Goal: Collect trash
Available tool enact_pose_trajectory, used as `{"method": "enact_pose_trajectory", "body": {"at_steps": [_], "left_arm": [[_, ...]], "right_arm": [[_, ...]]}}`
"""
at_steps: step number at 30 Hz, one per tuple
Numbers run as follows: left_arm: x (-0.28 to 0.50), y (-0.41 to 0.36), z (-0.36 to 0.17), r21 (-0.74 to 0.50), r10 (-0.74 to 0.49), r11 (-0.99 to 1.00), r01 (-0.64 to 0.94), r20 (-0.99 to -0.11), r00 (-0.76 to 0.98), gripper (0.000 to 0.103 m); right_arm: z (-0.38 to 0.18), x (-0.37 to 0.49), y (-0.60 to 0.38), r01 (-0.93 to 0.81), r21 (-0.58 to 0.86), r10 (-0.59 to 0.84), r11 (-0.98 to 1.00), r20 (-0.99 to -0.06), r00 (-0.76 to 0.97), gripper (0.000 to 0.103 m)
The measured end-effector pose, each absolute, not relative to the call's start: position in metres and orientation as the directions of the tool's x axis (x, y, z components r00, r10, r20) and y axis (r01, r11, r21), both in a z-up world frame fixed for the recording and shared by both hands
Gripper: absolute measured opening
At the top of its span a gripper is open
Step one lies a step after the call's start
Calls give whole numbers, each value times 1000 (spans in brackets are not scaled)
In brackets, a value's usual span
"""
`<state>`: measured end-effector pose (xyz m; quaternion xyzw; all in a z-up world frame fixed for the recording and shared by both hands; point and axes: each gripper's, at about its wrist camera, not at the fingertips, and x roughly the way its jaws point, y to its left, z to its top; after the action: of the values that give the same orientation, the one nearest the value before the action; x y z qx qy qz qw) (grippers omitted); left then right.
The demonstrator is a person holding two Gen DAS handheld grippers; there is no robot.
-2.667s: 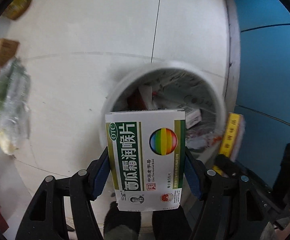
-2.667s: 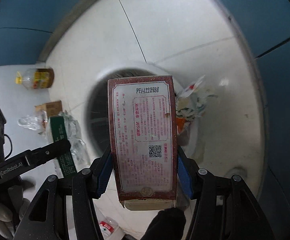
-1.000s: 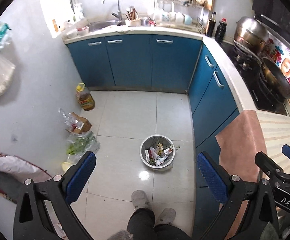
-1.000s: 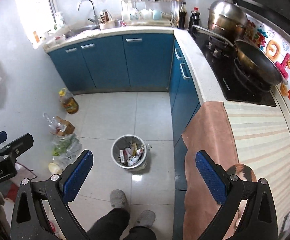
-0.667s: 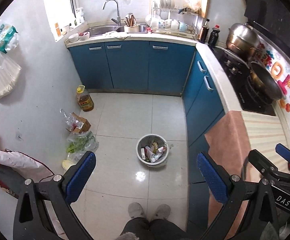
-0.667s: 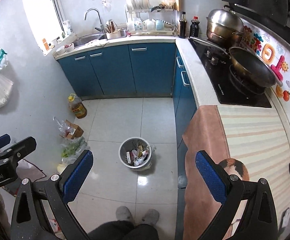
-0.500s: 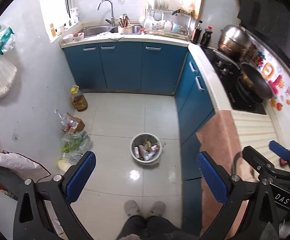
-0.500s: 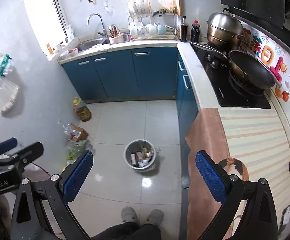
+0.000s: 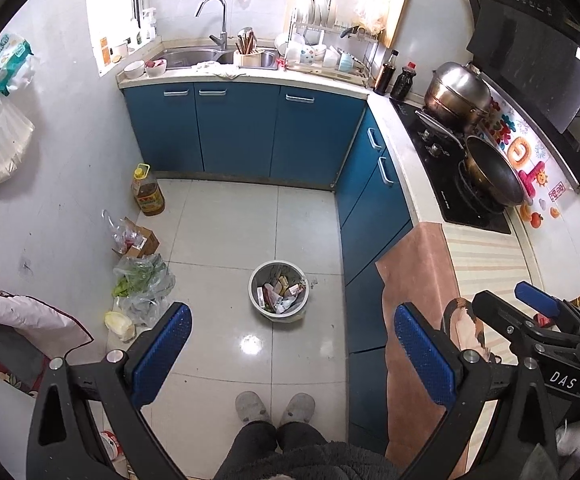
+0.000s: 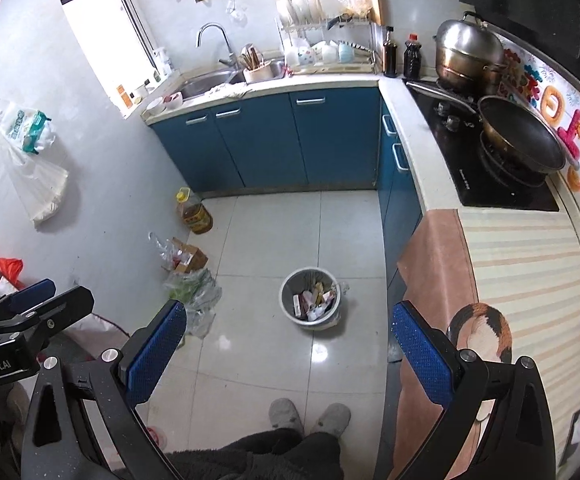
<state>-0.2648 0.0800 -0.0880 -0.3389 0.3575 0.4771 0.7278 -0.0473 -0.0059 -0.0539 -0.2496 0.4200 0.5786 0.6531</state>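
Note:
A grey round trash bin (image 9: 254,292) stands on the white tiled floor, holding several boxes and wrappers; it also shows in the right wrist view (image 10: 287,306). My left gripper (image 9: 290,322) is open and empty, high above the floor, with the bin between its blue pads. My right gripper (image 10: 287,320) is open and empty, also high above the bin. The right gripper shows at the right edge of the left wrist view (image 9: 530,312).
Blue cabinets (image 9: 241,128) line the back and right. A striped mat (image 10: 522,264) covers the counter on the right, beside a stove with a wok (image 10: 522,140). An oil bottle (image 9: 147,194), a cardboard box (image 9: 139,240) and plastic bags (image 9: 141,284) lie along the left wall. The person's slippers (image 9: 273,406) are below.
Both grippers let go of the boxes they held over the bin and now stand open. Both have risen far above the floor, and the view keeps widening.

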Motion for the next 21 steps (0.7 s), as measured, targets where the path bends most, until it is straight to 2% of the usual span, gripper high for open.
{"method": "enact_pose_trajectory", "body": {"at_steps": [21], "left_arm": [[-259,83,-92,-169,421,327,-930,-855,304,103]], "right_arm": [[-61,-34,-2,-972,152,517,179,-855,-39,103]]}}
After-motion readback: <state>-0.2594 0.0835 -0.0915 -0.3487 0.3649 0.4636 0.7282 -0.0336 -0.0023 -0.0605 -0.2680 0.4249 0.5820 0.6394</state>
